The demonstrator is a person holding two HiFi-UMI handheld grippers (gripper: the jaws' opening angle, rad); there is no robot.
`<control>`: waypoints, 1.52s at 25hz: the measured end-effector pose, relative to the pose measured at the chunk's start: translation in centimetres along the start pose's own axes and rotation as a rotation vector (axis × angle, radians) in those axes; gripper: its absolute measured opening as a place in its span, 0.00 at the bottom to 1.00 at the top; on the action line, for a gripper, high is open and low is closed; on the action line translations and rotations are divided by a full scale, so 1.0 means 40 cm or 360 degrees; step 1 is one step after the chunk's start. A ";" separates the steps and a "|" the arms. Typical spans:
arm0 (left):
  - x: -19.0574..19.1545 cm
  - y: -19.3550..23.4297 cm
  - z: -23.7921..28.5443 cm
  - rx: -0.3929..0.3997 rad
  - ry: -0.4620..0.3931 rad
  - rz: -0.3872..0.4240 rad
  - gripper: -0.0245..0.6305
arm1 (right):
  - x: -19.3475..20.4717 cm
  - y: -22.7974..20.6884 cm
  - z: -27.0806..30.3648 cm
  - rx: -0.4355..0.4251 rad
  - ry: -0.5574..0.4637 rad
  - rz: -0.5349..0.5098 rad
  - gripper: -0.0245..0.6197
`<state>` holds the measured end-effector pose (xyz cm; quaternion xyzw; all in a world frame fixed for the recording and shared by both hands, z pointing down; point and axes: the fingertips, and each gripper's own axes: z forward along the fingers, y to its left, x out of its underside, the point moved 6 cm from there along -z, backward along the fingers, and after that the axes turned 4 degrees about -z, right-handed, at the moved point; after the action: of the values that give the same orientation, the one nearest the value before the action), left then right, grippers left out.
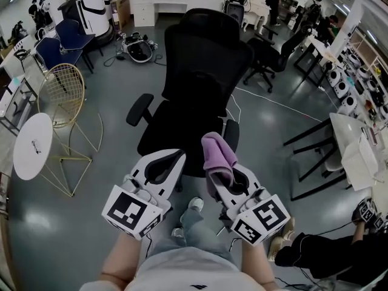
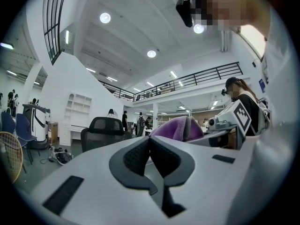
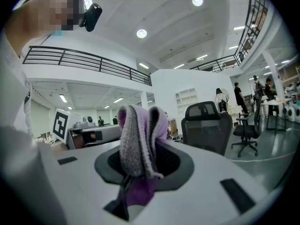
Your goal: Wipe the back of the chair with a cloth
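A black office chair stands right in front of me, its tall mesh back (image 1: 206,59) facing me beyond the seat (image 1: 176,132). My right gripper (image 1: 225,173) is shut on a folded purple cloth (image 1: 218,151), held over the seat's near edge, short of the chair back. In the right gripper view the cloth (image 3: 140,135) stands up between the jaws, with the chair (image 3: 206,125) behind it. My left gripper (image 1: 173,159) hovers beside it, shut on nothing; its pads (image 2: 140,154) meet. The cloth (image 2: 180,128) and chair (image 2: 105,128) also show in the left gripper view.
A gold wire chair (image 1: 63,93) and a round white table (image 1: 31,144) stand to the left, blue chairs (image 1: 70,38) behind them. Another black office chair (image 1: 273,53) is at the back right. White desks (image 1: 357,144) line the right; a person (image 1: 327,250) sits low at the right.
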<state>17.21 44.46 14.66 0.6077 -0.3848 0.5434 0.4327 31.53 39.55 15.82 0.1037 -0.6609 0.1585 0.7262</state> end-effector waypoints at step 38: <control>-0.023 0.303 0.452 -0.0231 0.0050 0.0054 0.06 | -0.039 -0.469 0.375 -0.0260 -0.0010 0.0057 0.20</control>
<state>11.65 23.38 14.40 0.5596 -0.4266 0.5308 0.4724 24.42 16.60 16.97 0.0327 -0.6756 0.1168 0.7273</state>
